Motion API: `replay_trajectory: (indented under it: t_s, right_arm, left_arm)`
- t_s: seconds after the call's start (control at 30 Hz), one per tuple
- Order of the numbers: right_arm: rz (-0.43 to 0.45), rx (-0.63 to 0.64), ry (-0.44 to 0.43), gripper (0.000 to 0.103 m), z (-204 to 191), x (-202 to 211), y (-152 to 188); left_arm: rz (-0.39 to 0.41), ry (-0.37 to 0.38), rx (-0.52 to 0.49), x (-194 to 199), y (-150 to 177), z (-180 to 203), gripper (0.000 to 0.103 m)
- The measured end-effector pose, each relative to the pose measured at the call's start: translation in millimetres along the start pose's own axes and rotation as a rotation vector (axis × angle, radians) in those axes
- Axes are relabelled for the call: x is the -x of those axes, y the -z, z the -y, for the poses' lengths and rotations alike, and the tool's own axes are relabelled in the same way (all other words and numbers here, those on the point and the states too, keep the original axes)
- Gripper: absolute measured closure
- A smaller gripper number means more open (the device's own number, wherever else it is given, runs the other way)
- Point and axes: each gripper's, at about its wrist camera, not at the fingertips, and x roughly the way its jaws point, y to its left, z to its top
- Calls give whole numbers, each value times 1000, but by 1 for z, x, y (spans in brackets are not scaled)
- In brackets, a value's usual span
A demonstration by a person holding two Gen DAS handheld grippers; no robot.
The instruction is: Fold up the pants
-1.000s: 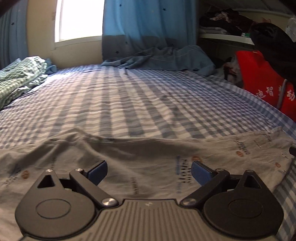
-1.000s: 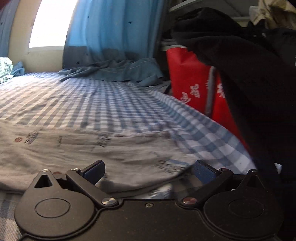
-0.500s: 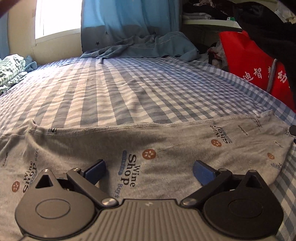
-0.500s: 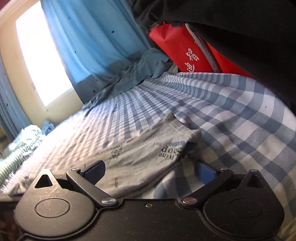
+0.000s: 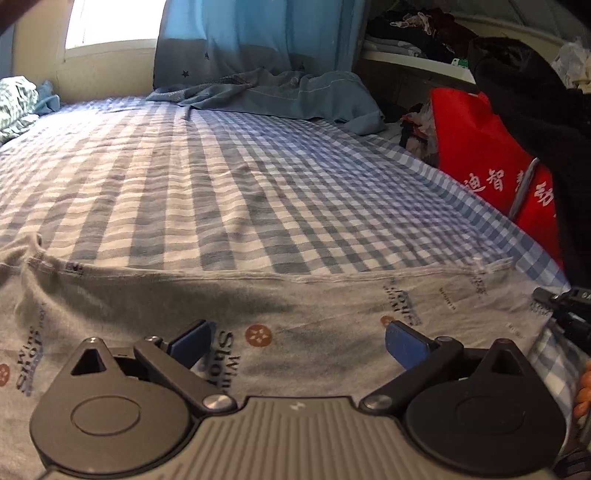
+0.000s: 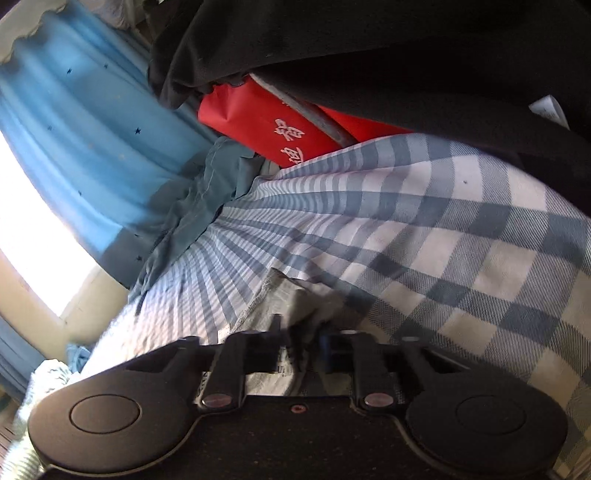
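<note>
A checked bedsheet (image 5: 258,177) is spread under a blue curtain (image 5: 240,40); a red bag (image 5: 480,155) is seen beside what may be dark clothing (image 6: 369,48).

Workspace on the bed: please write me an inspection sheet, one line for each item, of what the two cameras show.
Surface: bed with blue-and-white checked sheet.
Job's things: grey printed pants spread across the near edge.
Clutter: blue cloth by the curtain; red bag beside the bed; green checked bedding.
Grippers: left gripper open above the pants; right gripper closing, a bunched pants edge between its jaws.
Cables: nothing seen.
Surroundings: bright window, blue curtain, cluttered shelf.
</note>
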Motion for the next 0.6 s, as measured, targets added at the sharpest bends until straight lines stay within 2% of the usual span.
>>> replay_trajectory:
  t_s: [0.1, 0.27, 0.4, 0.53, 0.6]
  right_arm:
    - [45, 115, 11, 91, -15, 5, 4]
    - [126, 501, -10, 92, -71, 23, 24]
    - [153, 811, -51, 93, -116, 38, 58]
    - [141, 1202, -41, 93, -151, 45, 119]
    - [89, 1328, -64, 93, -158, 43, 147]
  left_arm:
    - [-38, 118, 83, -5, -7, -4, 0]
    - [-53, 338, 239, -6, -14, -20, 0]
    - [-67, 490, 334, -12, -10, -29, 0]
    - [-56, 535, 312, -15, 2, -27, 1]
    - [-72, 551, 308, -19, 8, -26, 1]
